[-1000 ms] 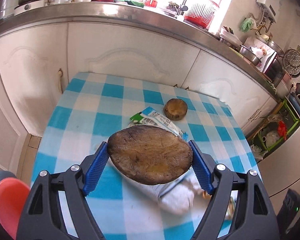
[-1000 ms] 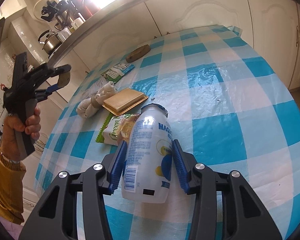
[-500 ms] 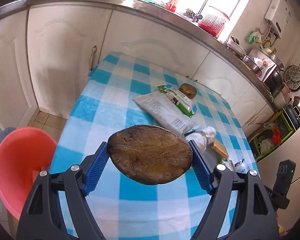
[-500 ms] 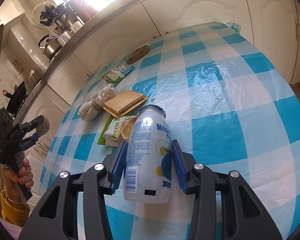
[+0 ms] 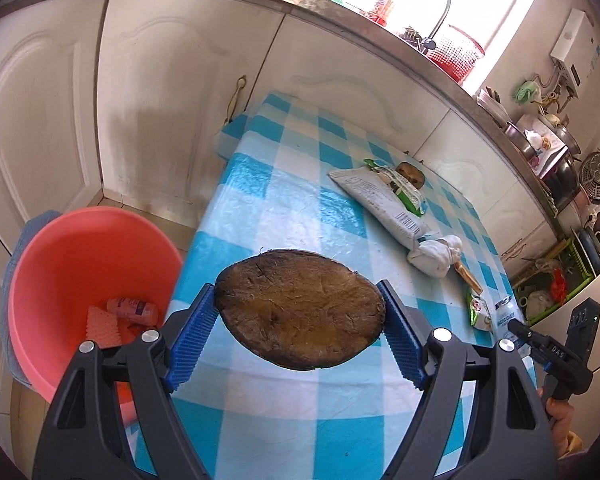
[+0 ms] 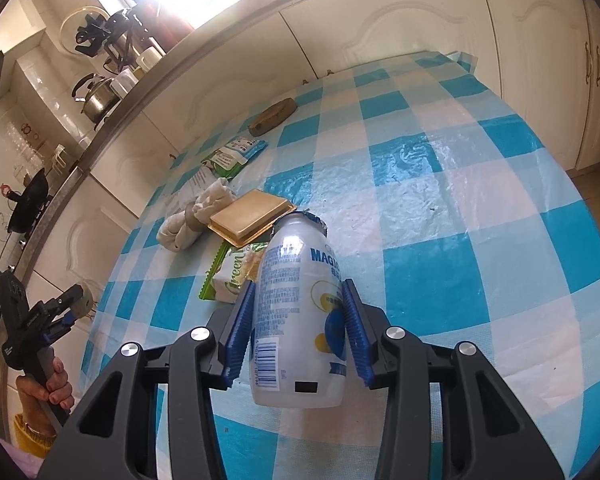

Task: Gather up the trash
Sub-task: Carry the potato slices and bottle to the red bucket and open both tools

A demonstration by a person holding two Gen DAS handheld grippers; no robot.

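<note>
1. Pinched a flat brown slab (image 5: 300,308) in the left gripper (image 5: 298,332), pads on both ends of its long axis, broad face toward the camera.
2. Held above the table's (image 5: 284,208) near-left edge, not yet over the bucket (image 5: 76,248).
3. Bucket down and left of the slab, beside the table; left hand plainly nearer it.
4. Gripped a white bottle (image 6: 300,320) in the right gripper (image 6: 298,332), pads on its sides, neck pointing away along the fingers, apparently just above the table.
5. Judged next: swing left, release over the bucket.
</note>
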